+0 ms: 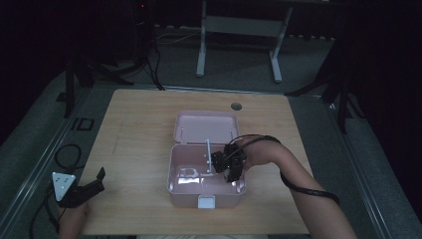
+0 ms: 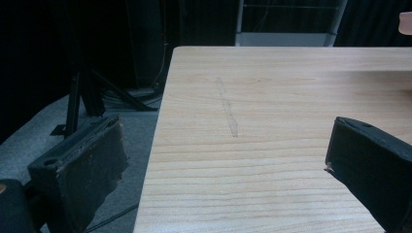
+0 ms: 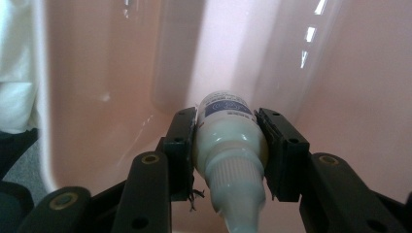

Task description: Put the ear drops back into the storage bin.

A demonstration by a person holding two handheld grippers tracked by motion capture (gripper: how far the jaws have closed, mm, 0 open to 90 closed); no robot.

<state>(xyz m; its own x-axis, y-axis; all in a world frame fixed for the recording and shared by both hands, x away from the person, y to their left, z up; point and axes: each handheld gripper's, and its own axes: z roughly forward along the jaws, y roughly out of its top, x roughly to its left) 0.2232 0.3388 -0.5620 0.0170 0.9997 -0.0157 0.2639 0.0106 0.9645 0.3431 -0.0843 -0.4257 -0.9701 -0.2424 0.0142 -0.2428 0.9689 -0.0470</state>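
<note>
Bottle (image 3: pixel 228 141) clamped in the right claw (image 3: pixel 228 145), already down inside the open pink box (image 1: pixel 174 172). Judged from that: pickup done, carry done, lowering well along; release and withdrawal not yet done.

Held crosswise between the two black pads (image 3: pixel 180 145), white body squeezed on both flanks, ribbed cap end pointing back toward the hand, dark-labelled base pointing ahead at the box's inner wall. Base close to that wall, though contact with wall or floor hard to tell from the right gripper view.

Seen from the high view: right claw (image 1: pixel 230 164) dipped over the box's right half, forearm (image 1: pixel 303 191) reaching in from the box's right side. Box lid (image 1: pixel 205 127) swung up behind the box, latch (image 1: pixel 206 201) facing the near edge. Something pale and glossy lying in the box's left half (image 1: pixel 186 173), too dim to identify.

Left claw (image 1: pixel 92 186) well to the left of the box, resting low near the counter's (image 1: pixel 139 119) near left corner. Jaws spread wide and gripping nothing, plain wood between them in the left gripper view (image 2: pixel 233 165).

Likely remaining: settle the bottle on the box floor, loosen the grip, lift out clear of the rim. Closing the lid perhaps afterwards.
</note>
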